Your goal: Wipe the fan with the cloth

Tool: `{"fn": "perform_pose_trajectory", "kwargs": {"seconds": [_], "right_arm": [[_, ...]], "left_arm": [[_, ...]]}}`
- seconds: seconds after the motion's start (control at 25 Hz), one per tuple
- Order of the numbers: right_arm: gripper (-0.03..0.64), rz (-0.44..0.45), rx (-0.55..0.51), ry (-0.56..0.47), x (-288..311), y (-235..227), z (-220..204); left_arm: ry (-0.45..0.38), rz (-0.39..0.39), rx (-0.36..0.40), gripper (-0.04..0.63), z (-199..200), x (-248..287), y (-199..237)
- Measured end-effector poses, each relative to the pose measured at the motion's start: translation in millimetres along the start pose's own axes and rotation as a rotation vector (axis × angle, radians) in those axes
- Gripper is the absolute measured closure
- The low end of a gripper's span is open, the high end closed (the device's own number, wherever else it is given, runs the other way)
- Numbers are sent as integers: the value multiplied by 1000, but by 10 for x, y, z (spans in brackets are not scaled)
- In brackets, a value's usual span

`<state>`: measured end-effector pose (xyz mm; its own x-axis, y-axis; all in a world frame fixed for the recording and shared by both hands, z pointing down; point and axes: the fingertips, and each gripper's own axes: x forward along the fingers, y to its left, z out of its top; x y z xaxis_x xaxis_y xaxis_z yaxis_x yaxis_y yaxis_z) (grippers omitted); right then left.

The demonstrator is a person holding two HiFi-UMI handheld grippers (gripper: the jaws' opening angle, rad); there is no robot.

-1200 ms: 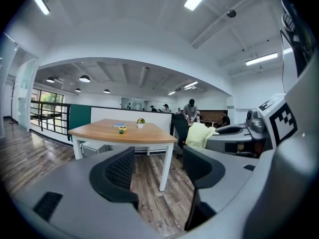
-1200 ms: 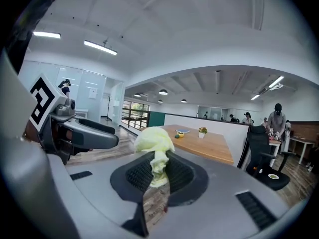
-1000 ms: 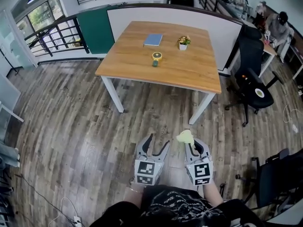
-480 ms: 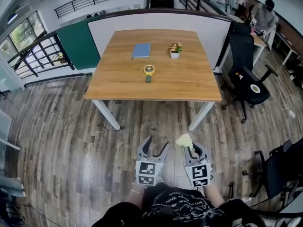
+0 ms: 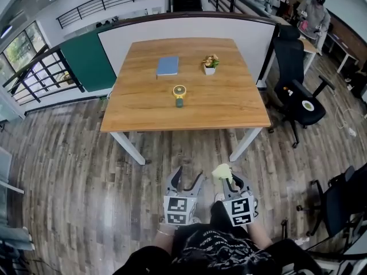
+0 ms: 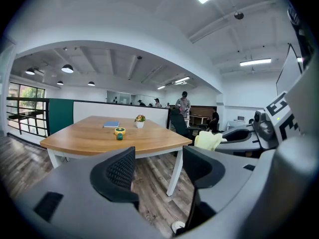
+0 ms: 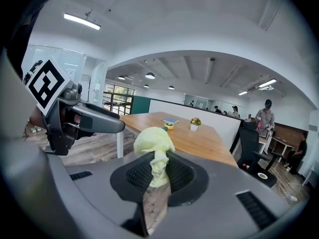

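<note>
One broad wooden counter (image 5: pixel 189 110) fills the head view towards 12 o'clock, with a black office chair (image 5: pixel 298 90) at its 3 o'clock. At 6 o'clock the left gripper (image 5: pixel 190 174) and right gripper (image 5: pixel 228 180) sit side by side. Their own views show the jaws far better: the left's stand wide apart and empty, the right's are pinched on a pale yellow cloth (image 7: pixel 153 142). A blue book (image 5: pixel 167 66) lies beyond the small yellow fan (image 5: pixel 179 94), which stands mid-counter, well apart from both grippers.

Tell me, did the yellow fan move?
No. The fan keeps its spot on the table, in front of the blue book, beside the flower pot; only the camera view shifted.
</note>
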<state>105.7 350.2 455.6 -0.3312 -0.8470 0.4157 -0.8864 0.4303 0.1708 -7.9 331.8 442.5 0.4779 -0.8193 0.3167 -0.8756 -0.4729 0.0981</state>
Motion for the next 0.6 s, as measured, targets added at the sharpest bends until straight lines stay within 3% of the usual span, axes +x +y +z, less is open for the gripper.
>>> {"fn": "perform_pose_trajectory", "kwargs": {"seconds": [0.28,0.48,0.6], "right_arm": [[554,86,-10,19,513,-90,35],[554,160,-48,22,1023,-318,191],[552,201,-56,14,1328,-513,322]], "left_arm": [[19,89,-24,291,-74,285,287],[31,171,3,291,50,612,518],[36,217,-20,291,165,875,664]]}}
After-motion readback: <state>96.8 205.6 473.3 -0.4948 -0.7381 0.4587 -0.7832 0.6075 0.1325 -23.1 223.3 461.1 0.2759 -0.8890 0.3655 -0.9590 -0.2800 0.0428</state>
